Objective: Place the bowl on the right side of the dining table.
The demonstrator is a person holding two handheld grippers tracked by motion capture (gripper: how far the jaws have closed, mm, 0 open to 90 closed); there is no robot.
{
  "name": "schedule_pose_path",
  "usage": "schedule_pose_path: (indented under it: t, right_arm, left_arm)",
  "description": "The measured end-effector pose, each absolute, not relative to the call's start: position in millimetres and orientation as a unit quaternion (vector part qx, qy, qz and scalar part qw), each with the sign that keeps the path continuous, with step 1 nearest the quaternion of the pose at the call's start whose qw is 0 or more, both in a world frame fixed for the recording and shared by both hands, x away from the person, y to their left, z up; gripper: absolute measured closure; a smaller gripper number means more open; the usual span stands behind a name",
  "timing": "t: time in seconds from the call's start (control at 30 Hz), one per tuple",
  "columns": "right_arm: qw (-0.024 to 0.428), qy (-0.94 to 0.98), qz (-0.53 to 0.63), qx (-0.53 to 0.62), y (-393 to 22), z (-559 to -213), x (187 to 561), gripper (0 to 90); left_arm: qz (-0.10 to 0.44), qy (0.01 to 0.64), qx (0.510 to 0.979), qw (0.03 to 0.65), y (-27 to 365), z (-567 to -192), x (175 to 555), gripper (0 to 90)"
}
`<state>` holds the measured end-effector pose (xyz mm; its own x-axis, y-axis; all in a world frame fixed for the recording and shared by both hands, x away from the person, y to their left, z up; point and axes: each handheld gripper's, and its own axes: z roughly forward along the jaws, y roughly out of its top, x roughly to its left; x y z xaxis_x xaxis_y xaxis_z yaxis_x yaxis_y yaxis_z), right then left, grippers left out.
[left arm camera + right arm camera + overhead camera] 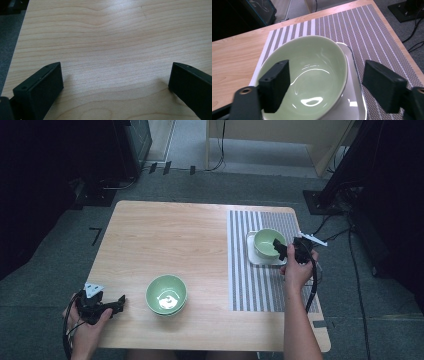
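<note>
- Forearms enter from the near edge of the wooden table (165, 230); each hand holds a two-jaw gripper.
- Left gripper (107, 306): near the table's near-left corner, jaws spread wide over bare wood, holding nothing. In the left gripper view (115, 82) both jaws are cut off by the frame's lower edge, and the wood between them is clear.
- Right gripper (285, 247): at the table's right side, jaws parted. In the right gripper view (325, 90) one jaw sits inside the pale green bowl (312, 75) and the other outside its rim, over the white square plate (357, 97); whether either jaw touches the rim cannot be made out.
- Pale green bowl (268, 243): stands on the white square plate (252, 255), which lies on the striped placemat (250, 285) toward the far-right corner. The hand and gripper hide the bowl's right rim.
- Second green bowl (166, 294): near the middle of the near edge, apart from both grippers; it appears stacked on another, though this is hard to confirm.
</note>
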<state>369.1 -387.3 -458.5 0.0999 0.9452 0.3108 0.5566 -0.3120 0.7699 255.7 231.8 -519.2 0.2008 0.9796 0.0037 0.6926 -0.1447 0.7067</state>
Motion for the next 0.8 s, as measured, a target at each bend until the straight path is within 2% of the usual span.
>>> schedule_pose_path:
  t: [0.8]
  right_arm:
    - [0.269,0.573,0.425,0.647,-386.6,-460.1,308.4,19.1]
  left_arm:
    - [0.243,0.583,0.716,0.295,231.7,-519.2,255.7,0.0]
